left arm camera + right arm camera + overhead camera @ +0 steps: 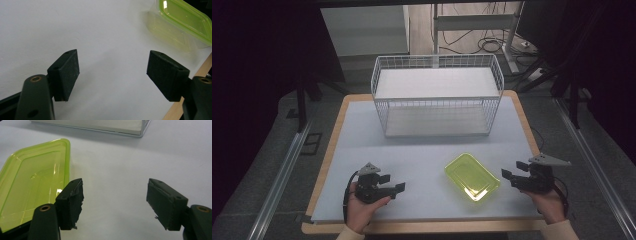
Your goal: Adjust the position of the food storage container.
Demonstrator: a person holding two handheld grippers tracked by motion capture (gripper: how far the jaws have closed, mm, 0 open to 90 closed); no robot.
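green container (472,176) lies between both grippers, long axis running far-left to near-right. right gripper (515,177) is nearer; left gripper (392,183) farther. both jaws stand wide, empty.

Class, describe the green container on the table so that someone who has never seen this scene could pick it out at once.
Start at the white wire basket at the table's far side. In front of it, towards the near right, the container lies askew on the white tabletop. It is a shallow, see-through, lime-green rectangle with rounded corners, the one coloured thing there.
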